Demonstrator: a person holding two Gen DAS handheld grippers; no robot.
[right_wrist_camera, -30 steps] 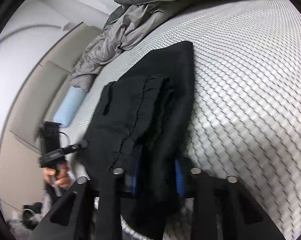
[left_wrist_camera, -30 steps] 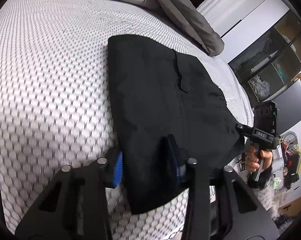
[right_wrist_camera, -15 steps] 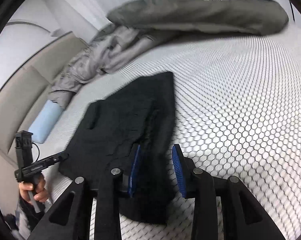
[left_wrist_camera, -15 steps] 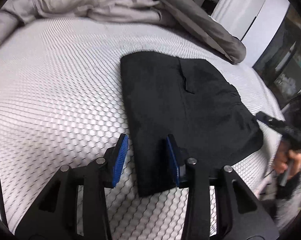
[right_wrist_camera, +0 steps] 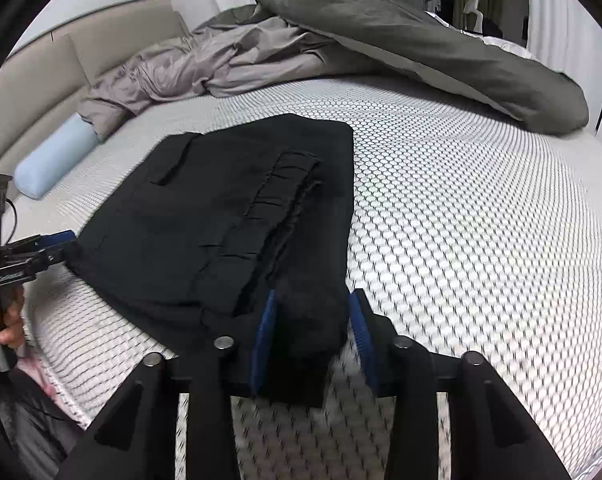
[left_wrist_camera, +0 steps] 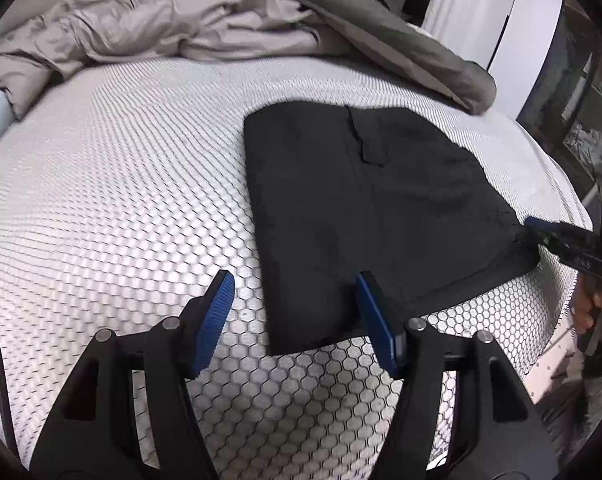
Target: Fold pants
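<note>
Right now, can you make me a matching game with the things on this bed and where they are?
Things:
1. folded black pants
2. crumpled grey duvet
3. light blue roll pillow
4. left gripper

Places or states:
A. beside the beige headboard
B. open, above the pants' near corner
C. flat in the middle of the mattress
D. heaped at the far side of the bed

Pairs: 1-C, 2-D, 3-A, 4-B

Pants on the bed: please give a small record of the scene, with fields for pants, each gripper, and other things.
pants: black, folded, flat on the mattress, near its edge
left gripper: open, over the near corner of the pants
right gripper: open, fingers either side of a pants edge
other: grey duvet bunched at the far side; light blue bolster
</note>
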